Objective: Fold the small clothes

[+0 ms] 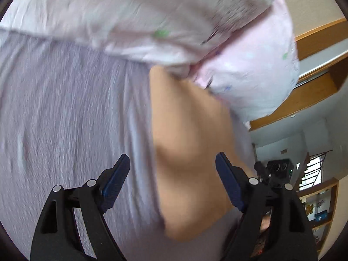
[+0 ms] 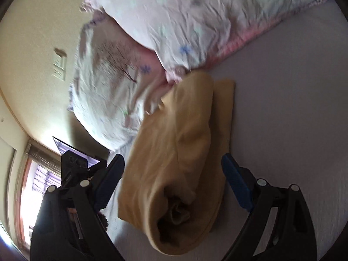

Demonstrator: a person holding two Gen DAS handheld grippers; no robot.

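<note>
A tan small garment [image 2: 174, 152] lies folded lengthwise on the pale lilac bed sheet [image 2: 282, 119], with its open end bunched near the camera. It also shows in the left wrist view [image 1: 191, 141], blurred. My right gripper [image 2: 173, 163] is open, its jaws on either side of the garment's near part without gripping it. My left gripper [image 1: 173, 163] is open and empty, its jaws straddling the garment's edge above the sheet [image 1: 65, 119].
White flowered pillows [image 2: 174, 21] lie at the head of the bed, touching the garment's far end; they also show in the left wrist view [image 1: 239, 54]. A wooden shelf [image 1: 315, 43] and a window [image 2: 32, 184] lie beyond the bed.
</note>
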